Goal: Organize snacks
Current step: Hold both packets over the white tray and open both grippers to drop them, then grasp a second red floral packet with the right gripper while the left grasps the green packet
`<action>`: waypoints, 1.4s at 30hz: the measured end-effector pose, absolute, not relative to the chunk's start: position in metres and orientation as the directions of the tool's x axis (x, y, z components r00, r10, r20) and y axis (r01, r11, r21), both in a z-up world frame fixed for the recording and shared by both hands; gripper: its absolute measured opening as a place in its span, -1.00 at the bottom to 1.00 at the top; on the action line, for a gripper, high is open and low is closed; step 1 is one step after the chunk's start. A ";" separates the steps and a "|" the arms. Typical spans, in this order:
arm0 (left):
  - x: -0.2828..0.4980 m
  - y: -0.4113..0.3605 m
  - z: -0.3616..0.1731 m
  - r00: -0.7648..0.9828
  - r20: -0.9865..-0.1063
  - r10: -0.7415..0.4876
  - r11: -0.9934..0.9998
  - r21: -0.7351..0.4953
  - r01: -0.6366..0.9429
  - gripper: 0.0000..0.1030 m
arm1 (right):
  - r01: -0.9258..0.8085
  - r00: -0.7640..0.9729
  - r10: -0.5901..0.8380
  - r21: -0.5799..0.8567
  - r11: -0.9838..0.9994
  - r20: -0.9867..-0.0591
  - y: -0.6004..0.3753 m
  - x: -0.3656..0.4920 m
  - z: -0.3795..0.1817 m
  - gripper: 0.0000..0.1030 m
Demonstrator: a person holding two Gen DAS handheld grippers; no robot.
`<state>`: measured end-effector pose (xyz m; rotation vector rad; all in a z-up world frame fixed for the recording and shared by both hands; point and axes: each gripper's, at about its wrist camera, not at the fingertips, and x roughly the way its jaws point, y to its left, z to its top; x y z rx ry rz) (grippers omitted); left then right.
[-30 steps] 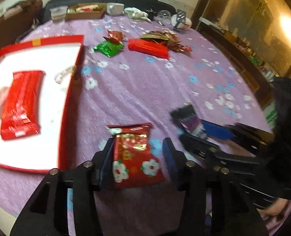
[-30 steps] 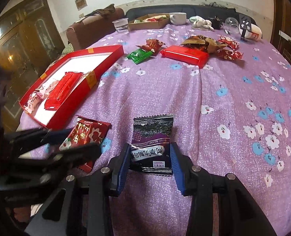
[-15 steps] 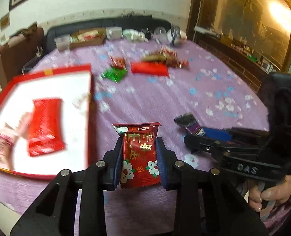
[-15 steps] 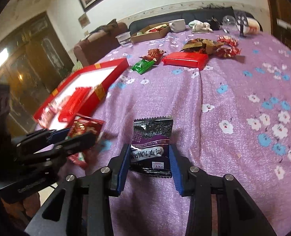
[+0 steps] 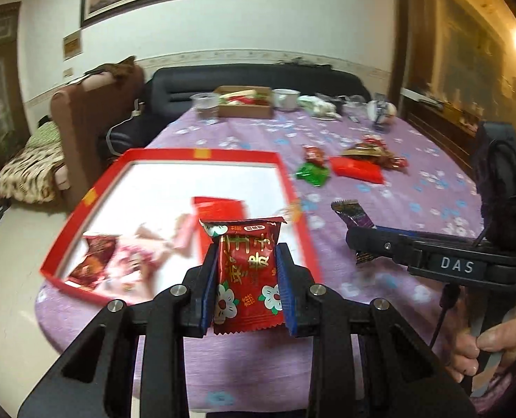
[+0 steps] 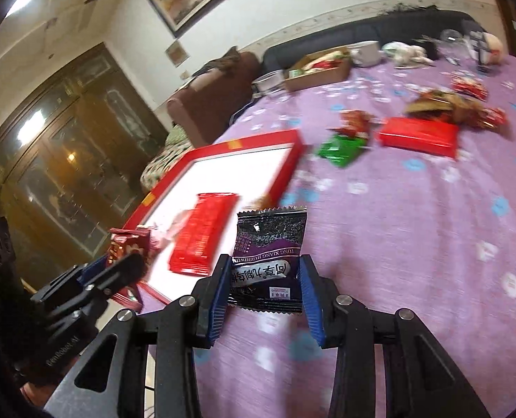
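My left gripper [image 5: 247,280] jaws clamp a red packet [image 5: 247,278], my right gripper [image 6: 265,291] jaws a dark packet [image 6: 270,257]; the red tray [image 5: 294,188] at the bench's left edge holds several snacks, while more snacks [image 5: 357,170] wait near the far end.

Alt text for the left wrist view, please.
The left gripper holds a red snack packet above the purple floral tablecloth, before a red tray of snacks. At right, the right gripper holds a dark packet.
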<state>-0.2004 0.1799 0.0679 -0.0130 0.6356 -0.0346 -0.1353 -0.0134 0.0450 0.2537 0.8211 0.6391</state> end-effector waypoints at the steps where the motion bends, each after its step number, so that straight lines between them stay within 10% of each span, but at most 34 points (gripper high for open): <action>1: -0.200 0.186 0.066 0.801 -0.598 -0.025 1.000 -0.025 0.012 -0.45 | -0.443 0.502 0.623 0.440 0.781 -0.600 -0.003 -0.135 0.046 -0.24; 22: -0.165 0.238 0.048 0.764 -0.639 0.088 0.991 -0.024 -0.134 -0.42 | -0.564 0.433 0.628 0.350 0.748 -0.646 0.106 -0.110 0.042 -0.18; 29: -0.169 0.236 0.051 0.783 -0.613 0.109 0.988 -0.019 -0.153 -0.07 | -0.515 0.492 0.629 0.381 0.767 -0.601 0.078 -0.088 0.050 -0.02; 42: -0.202 0.163 0.061 0.822 -0.556 -0.125 0.990 -0.021 0.136 0.24 | -0.239 0.635 0.442 0.383 0.892 -0.634 -0.022 0.019 0.055 0.02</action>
